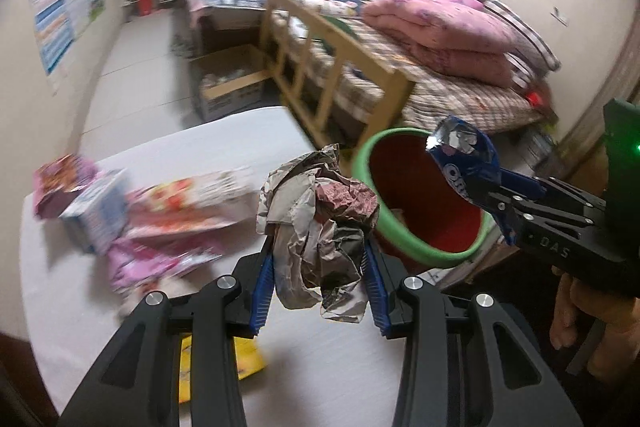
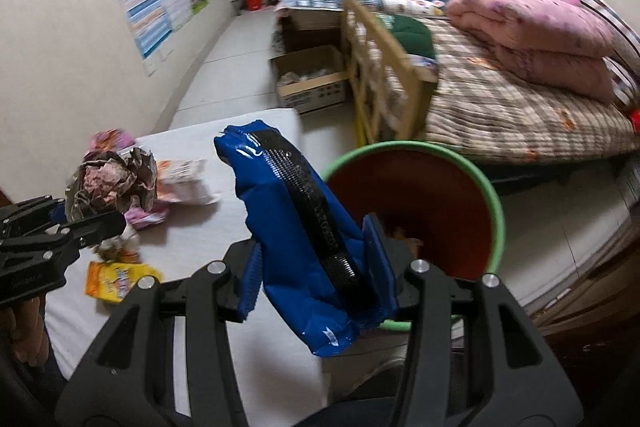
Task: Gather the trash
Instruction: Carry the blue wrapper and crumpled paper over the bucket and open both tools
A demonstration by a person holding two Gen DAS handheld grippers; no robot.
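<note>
My left gripper [image 1: 318, 259] is shut on a crumpled grey and maroon wrapper [image 1: 316, 227], held above the white table [image 1: 168, 155], just left of the bin. It also shows in the right wrist view [image 2: 108, 183]. My right gripper [image 2: 314, 259] is shut on a blue Oreo wrapper [image 2: 292, 219], held at the bin's near left rim. In the left wrist view the blue wrapper [image 1: 464, 163] hangs over the bin's mouth. The bin [image 1: 420, 187] is red inside with a green rim [image 2: 496, 211] and stands beside the table.
More wrappers lie on the table: pink and white packets [image 1: 172, 223], a small box [image 1: 96, 211], a yellow packet [image 2: 116, 279]. A wooden bed rail [image 1: 332, 67], a bed with pink quilts [image 2: 532, 27] and a cardboard box [image 2: 312, 79] lie beyond.
</note>
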